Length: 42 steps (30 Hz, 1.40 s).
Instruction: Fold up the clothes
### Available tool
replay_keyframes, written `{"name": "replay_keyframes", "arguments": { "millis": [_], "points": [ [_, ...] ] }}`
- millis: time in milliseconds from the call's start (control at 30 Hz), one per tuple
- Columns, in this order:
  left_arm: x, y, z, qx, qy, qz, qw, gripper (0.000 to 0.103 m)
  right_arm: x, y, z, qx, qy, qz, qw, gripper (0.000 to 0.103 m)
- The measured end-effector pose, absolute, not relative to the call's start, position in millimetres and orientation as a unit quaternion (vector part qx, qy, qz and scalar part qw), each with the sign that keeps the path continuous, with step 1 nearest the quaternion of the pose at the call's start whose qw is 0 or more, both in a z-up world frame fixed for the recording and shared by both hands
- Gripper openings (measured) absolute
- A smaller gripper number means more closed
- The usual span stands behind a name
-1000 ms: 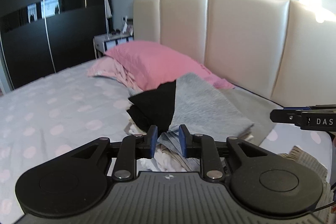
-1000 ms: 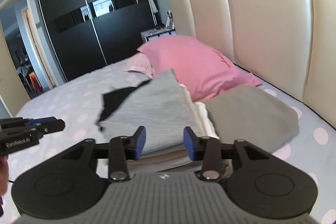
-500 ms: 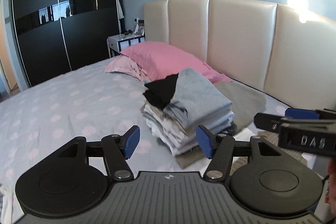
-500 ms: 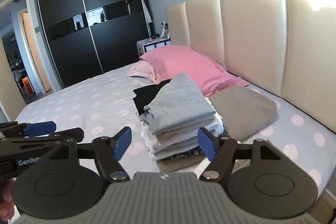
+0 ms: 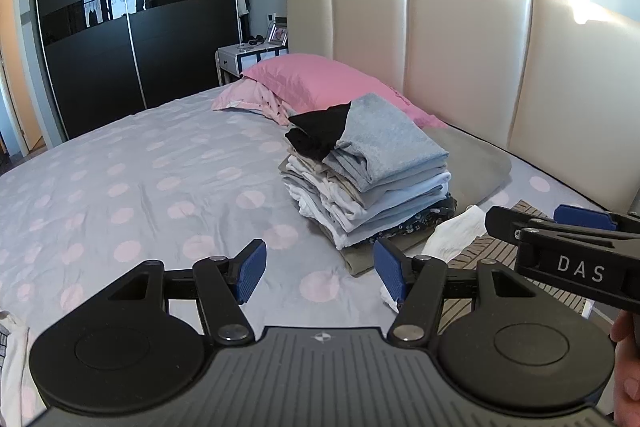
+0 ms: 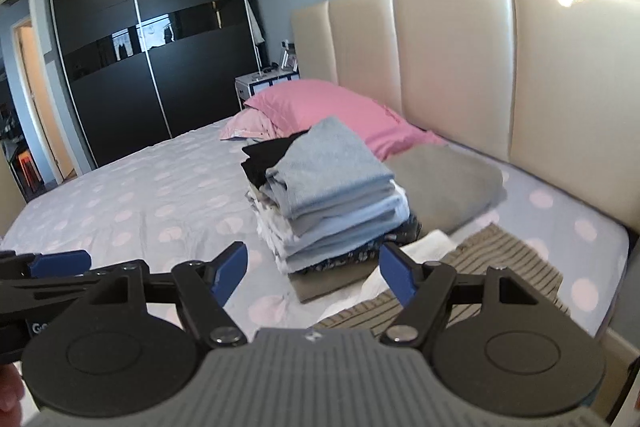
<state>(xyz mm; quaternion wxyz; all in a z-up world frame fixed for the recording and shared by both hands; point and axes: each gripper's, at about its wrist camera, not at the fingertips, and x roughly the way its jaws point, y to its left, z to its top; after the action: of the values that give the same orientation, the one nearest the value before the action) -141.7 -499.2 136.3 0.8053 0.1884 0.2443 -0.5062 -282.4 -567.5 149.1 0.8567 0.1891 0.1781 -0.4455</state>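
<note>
A stack of folded clothes (image 5: 372, 195) (image 6: 332, 215) stands on the dotted bedsheet (image 5: 160, 179) near the pillows. A folded grey garment (image 5: 388, 143) (image 6: 332, 159) lies on top, with a black one (image 5: 320, 131) beside it. My left gripper (image 5: 318, 263) hovers open in front of the stack, nothing between its blue pads. My right gripper (image 6: 313, 261) is also short of the stack; its jaws are opening and hold nothing. A striped garment (image 6: 492, 259) and a white cloth (image 5: 456, 231) lie loose to the right of the stack.
A pink pillow (image 5: 320, 83) and an olive-grey cushion (image 5: 476, 163) lie against the cream headboard (image 5: 460, 59). A black sliding wardrobe (image 5: 132, 35) and a nightstand (image 5: 248, 57) stand beyond the bed. White cloth (image 5: 12, 347) shows at the lower left edge.
Both grippers have drawn back from the stack, which now looks smaller and farther away. Their jaws have spread from narrow to wide. The grey garment stays on top.
</note>
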Motion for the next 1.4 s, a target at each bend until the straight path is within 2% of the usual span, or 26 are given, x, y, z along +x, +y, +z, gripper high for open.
{"name": "replay_keyframes", "arguments": {
  "millis": [533,1400],
  "points": [
    [-149,-528,124,0.204,0.253,-0.521,0.789,0.058,-285,-580,139,0.199,0.183,-0.461,0.845,0.075],
    [-150,-530,130,0.196,0.256,-0.515,0.794,0.057,-284,-573,143,0.19,0.178,-0.473,0.842,0.075]
  ]
}}
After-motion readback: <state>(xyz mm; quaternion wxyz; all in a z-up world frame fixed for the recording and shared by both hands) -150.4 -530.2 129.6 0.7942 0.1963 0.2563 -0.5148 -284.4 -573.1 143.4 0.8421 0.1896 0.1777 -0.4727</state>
